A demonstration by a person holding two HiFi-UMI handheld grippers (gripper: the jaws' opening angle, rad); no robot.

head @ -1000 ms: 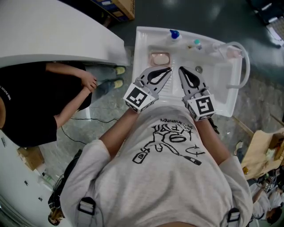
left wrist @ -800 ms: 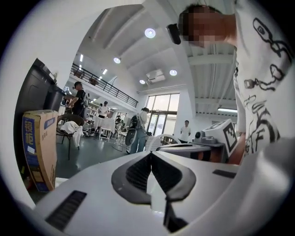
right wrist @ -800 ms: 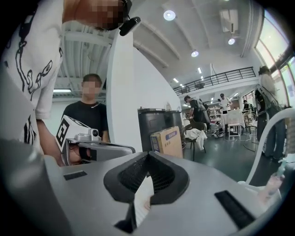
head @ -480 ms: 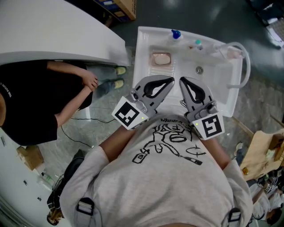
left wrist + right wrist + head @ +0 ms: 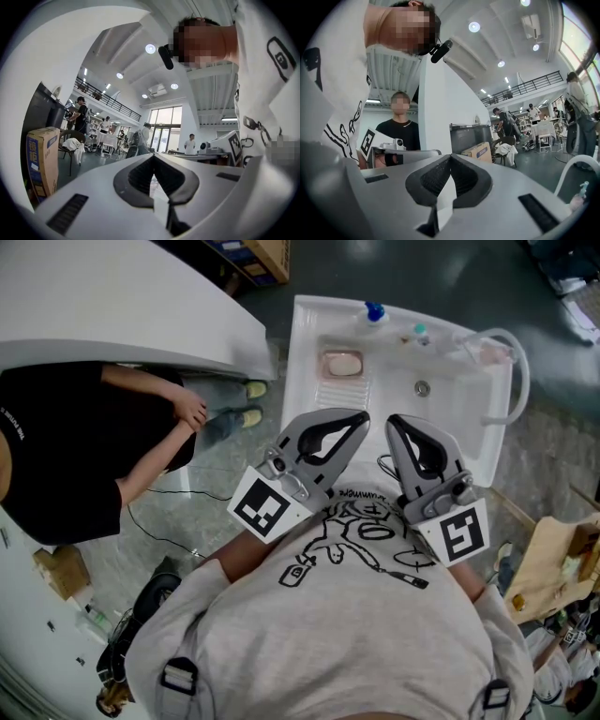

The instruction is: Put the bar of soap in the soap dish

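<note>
A pinkish bar of soap [image 5: 340,363] lies in a pale soap dish [image 5: 322,356] on the ribbed left side of the white sink [image 5: 300,352]. Both grippers hang high in front of my chest, well short of the soap. My left gripper [image 5: 361,416] is shut with nothing between its pads. My right gripper [image 5: 393,420] is also shut and empty. In the left gripper view the left gripper [image 5: 153,157] looks level across a hall, its tips together. The right gripper view shows the same of the right gripper [image 5: 450,157]. Neither gripper view shows the soap.
A blue-capped bottle [image 5: 373,311] and a teal-capped item [image 5: 418,332] stand on the sink's back rim. The drain [image 5: 422,387] lies right of the soap, and a white hose [image 5: 517,371] loops at the sink's right. A person in black [image 5: 56,456] stands at left under a large white counter [image 5: 112,306].
Both grippers have risen toward the head camera and drawn back from the sink toward my chest. The soap has stayed in the dish.
</note>
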